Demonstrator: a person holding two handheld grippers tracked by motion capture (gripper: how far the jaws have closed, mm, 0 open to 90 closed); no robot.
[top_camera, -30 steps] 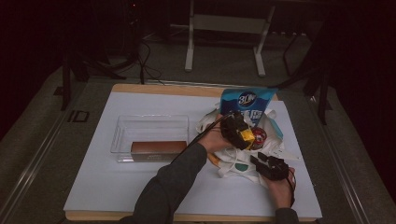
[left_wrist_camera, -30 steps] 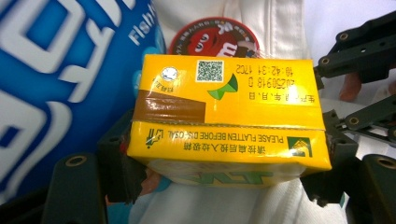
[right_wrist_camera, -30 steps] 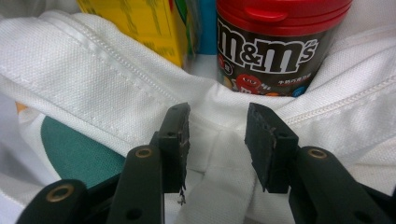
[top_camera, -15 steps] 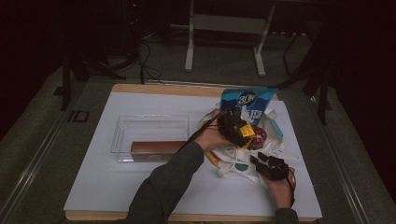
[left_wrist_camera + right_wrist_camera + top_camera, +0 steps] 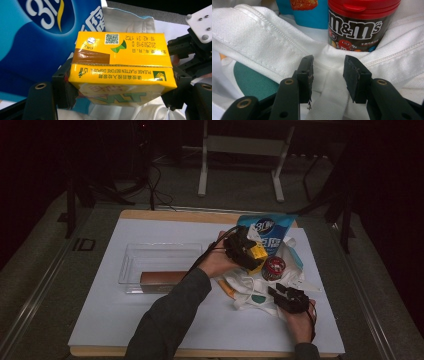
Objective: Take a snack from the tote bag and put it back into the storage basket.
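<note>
High view frames a white board [image 5: 150, 320] on a wooden-edged table, with the left gripper [image 5: 245, 251] lifted above a heap of goods at the board's right. Its jaws clamp the short ends of a yellow drink carton [image 5: 120, 66], a flat-sided rectangular box of glossy printed card with a brown band, a small square code and a folded seam along its edge. Behind the carton stands a blue snack pouch [image 5: 40, 37], smooth and shiny, bearing large white lettering. Below and beside it lies a white cloth bag [image 5: 262, 42] of coarse woven fabric with stitched hems and a teal patch, crumpled into soft folds. A round candy tub [image 5: 359, 25] with a dark label and a red plastic lid sits upright in the bag's folds. The right gripper [image 5: 328, 72] rests low at the bag's near edge, its black jaws standing partly apart with a fold of the cloth strap running between them; whether the pads pinch it cannot be told. A clear plastic tray [image 5: 131, 262] holding a brown oblong box [image 5: 162, 279] lies well apart to the left.
</note>
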